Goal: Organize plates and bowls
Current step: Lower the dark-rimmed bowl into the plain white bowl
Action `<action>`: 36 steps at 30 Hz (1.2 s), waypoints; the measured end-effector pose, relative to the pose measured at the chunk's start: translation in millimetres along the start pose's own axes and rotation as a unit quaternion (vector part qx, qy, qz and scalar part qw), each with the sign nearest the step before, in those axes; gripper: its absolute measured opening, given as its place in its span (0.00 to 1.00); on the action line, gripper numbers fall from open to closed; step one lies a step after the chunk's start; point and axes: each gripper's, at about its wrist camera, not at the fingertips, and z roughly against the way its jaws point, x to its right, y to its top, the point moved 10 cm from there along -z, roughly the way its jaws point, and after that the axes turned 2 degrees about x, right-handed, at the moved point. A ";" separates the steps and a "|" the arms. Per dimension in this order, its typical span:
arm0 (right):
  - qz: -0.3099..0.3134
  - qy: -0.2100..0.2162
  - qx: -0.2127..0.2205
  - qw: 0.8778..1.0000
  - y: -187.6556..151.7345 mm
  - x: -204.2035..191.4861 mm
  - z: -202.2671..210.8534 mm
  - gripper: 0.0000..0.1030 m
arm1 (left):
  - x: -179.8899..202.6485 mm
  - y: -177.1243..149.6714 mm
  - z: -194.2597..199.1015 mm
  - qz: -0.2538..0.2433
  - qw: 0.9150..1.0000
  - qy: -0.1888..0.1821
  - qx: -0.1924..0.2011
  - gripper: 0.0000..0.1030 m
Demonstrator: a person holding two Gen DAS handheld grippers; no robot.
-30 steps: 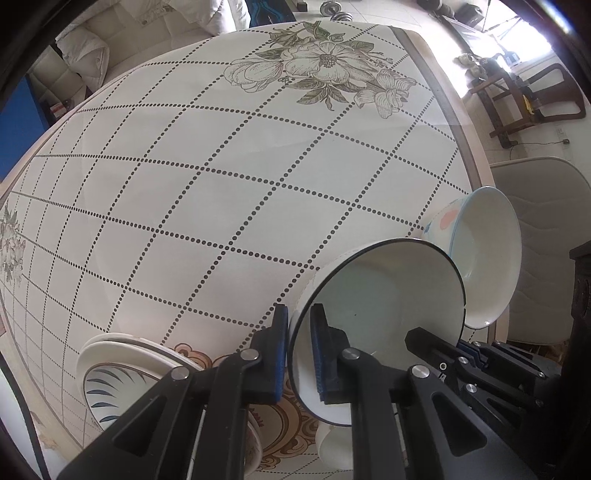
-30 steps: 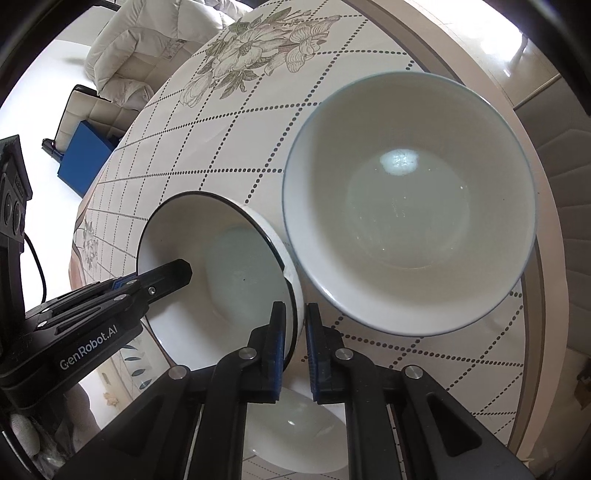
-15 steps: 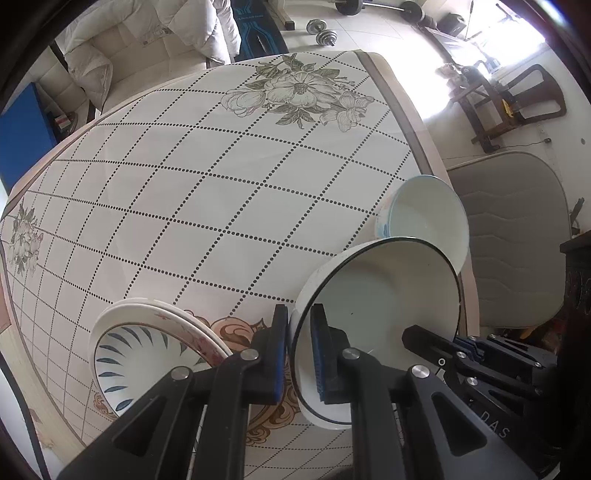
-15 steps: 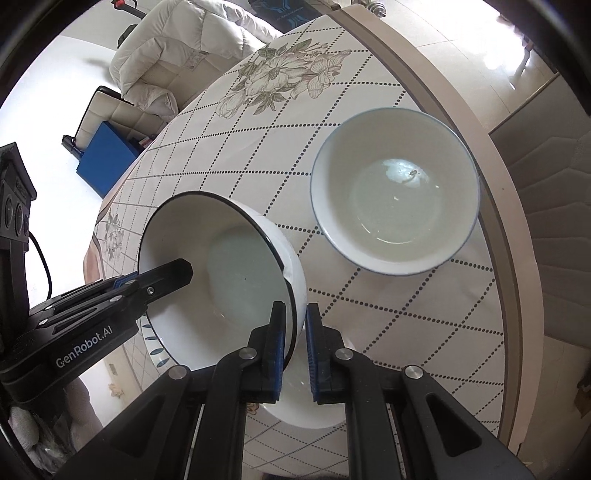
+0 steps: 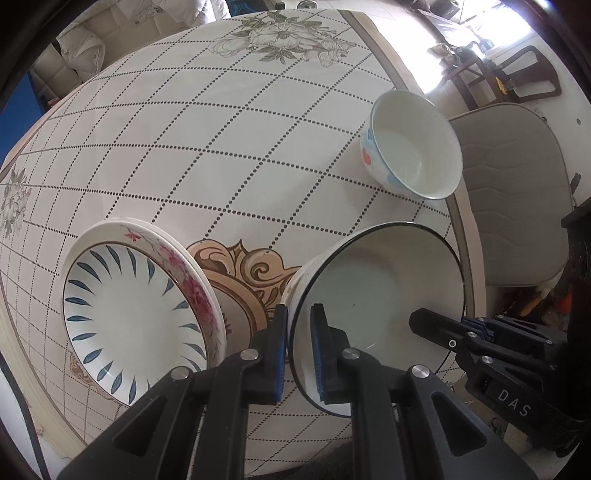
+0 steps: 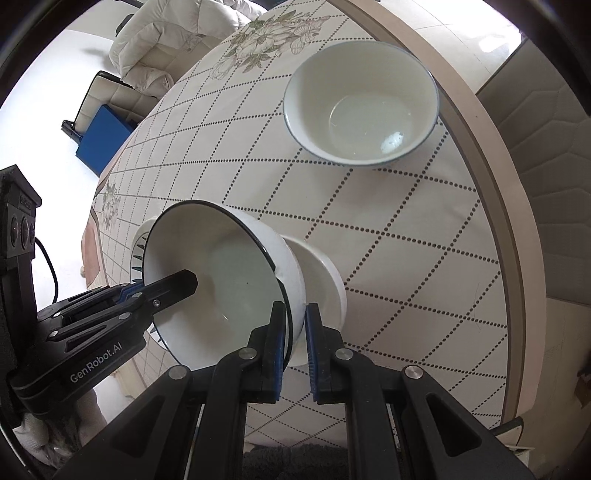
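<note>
Both grippers hold one white bowl with a black rim, tilted and lifted above the table. My left gripper is shut on its left rim. My right gripper is shut on its right rim. A plain white bowl sits on the table right under it. A white bowl with a blue rim stands farther off near the table's right edge; it also shows in the right wrist view. A stack of patterned plates lies at the left.
The round table has a diamond-dotted cloth with flower prints. A grey padded chair stands past the right edge. A white sofa and a blue box are beyond the far side.
Both grippers have carried the black-rimmed bowl back toward the near edge, away from the blue-rimmed bowl. The plate stack has come into fuller view at the left.
</note>
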 end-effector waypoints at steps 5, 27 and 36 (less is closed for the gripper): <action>-0.004 -0.001 -0.019 1.000 -11.0 10.1 -19.5 0.12 | 0.0 -8.8 -17.1 0.002 1.000 0.006 -0.017 0.10; 0.017 -0.033 -0.040 0.998 -13.7 13.0 -43.2 0.12 | 5.8 -14.0 -40.7 0.007 0.999 0.028 -0.037 0.10; 0.011 -0.031 -0.050 0.998 -12.1 11.9 -42.5 0.14 | -2.2 -21.9 -40.8 0.026 0.999 0.020 -0.041 0.11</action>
